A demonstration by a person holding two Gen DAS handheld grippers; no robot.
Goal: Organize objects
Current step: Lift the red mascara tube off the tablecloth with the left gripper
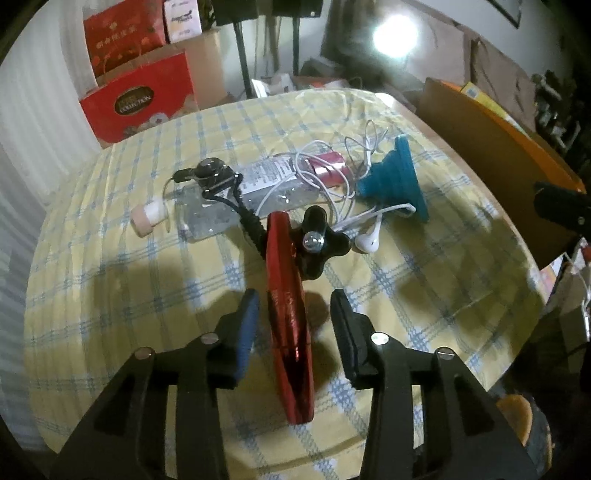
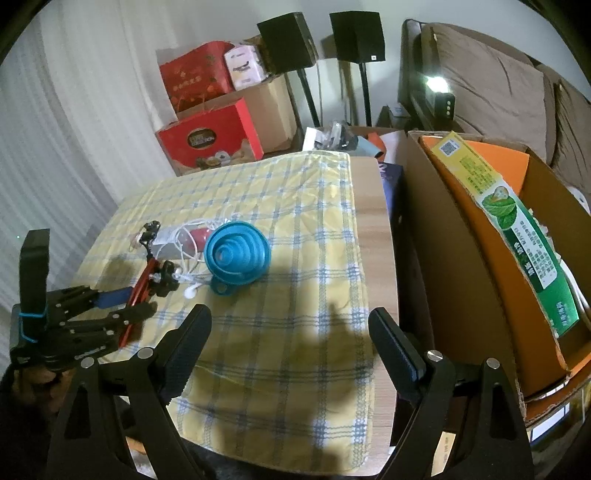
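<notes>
A red metal clamp (image 1: pixel 288 321) with a black star knob (image 1: pixel 317 243) stands on edge on the yellow checked cloth (image 1: pixel 110 280). It sits between the fingers of my left gripper (image 1: pixel 295 299). The jaws are open: the right pad is clear of it and the left pad is close beside it. Behind it lie white earphones (image 1: pixel 365 242), a clear bottle (image 1: pixel 221 210), a pink shiny cylinder (image 1: pixel 328 166) and a blue folding funnel (image 1: pixel 395 173). My right gripper (image 2: pixel 289 315) hangs open over bare cloth, nothing between its fingers, with the funnel (image 2: pixel 236 254) and my left gripper (image 2: pixel 127 304) ahead of it to the left.
A big cardboard box (image 2: pixel 436 236) holding orange and green cartons stands against the table's right edge. Red gift boxes (image 2: pixel 210 136) and two black speakers on stands (image 2: pixel 356 35) are behind the table. A strip of bare wood (image 2: pixel 373 229) runs along the cloth's right side.
</notes>
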